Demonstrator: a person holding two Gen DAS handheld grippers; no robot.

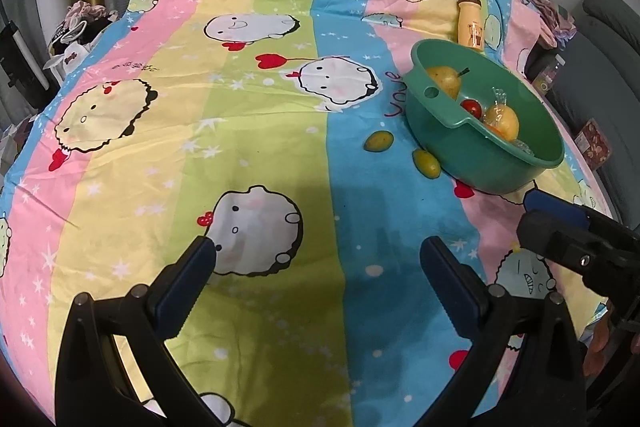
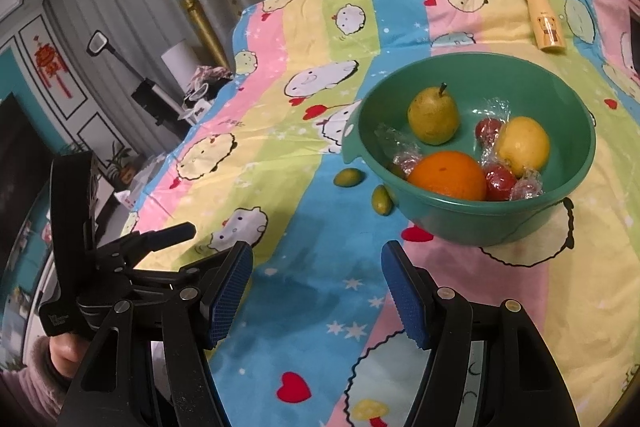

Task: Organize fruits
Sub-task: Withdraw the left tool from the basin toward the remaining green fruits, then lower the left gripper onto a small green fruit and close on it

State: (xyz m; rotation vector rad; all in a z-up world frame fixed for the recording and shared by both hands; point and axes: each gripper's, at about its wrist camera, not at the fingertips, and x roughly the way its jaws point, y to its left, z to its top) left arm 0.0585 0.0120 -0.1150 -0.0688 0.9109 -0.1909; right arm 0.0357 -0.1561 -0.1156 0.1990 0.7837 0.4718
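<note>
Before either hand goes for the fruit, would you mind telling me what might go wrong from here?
1. The two small green fruits lie loose on wrinkled cloth beside the green basin; being small and rounded, a pinch may well roll them away.
2. One sits almost against the basin wall, so a finger might nudge the basin.
3. The left gripper and right gripper, both open, are close together and could collide.
</note>
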